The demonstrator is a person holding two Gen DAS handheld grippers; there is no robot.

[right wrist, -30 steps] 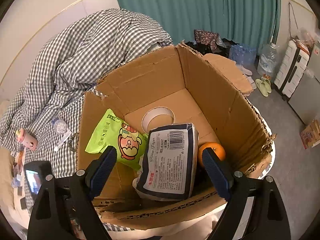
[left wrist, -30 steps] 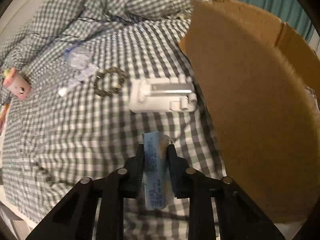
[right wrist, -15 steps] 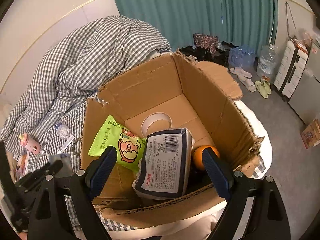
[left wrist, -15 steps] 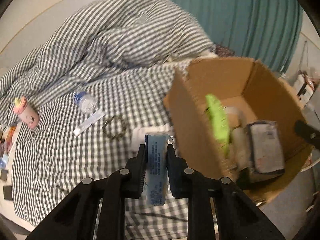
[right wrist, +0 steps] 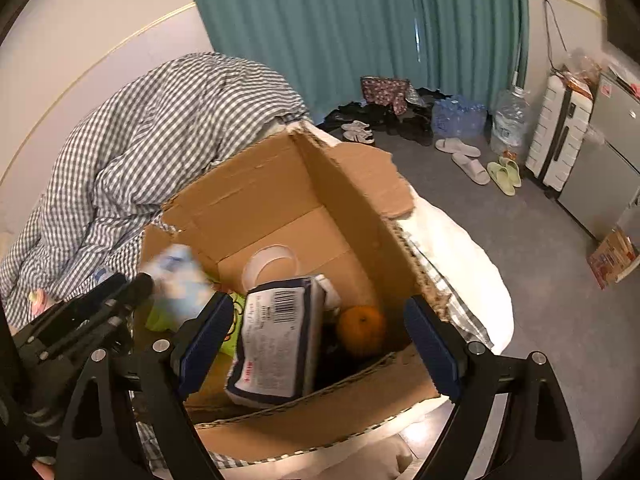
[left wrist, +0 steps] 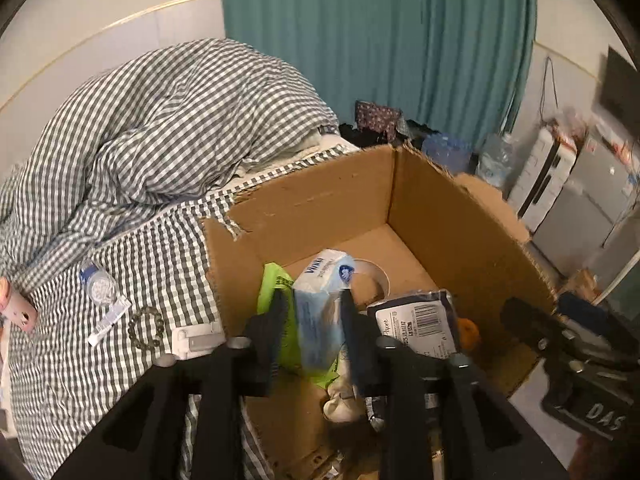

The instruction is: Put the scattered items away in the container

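The open cardboard box stands on the checked bed. It holds a green snack bag, a dark paper pack, an orange and a tape roll. My left gripper hangs over the box's left side, its jaws opening. A light blue tissue pack sits tilted and blurred between them, with a gap at the left pad. In the right wrist view that pack shows above the box's left wall. My right gripper stands open over the box's near wall, holding nothing.
On the bed left of the box lie a white adapter, a bead bracelet, a small tube, a clear bottle and a pink item. A bunched duvet lies behind. Slippers and a suitcase are on the floor.
My left gripper rose from the bed and swung right over the box with the tissue pack, and its jaws have parted. The right gripper shifted a little to the right.
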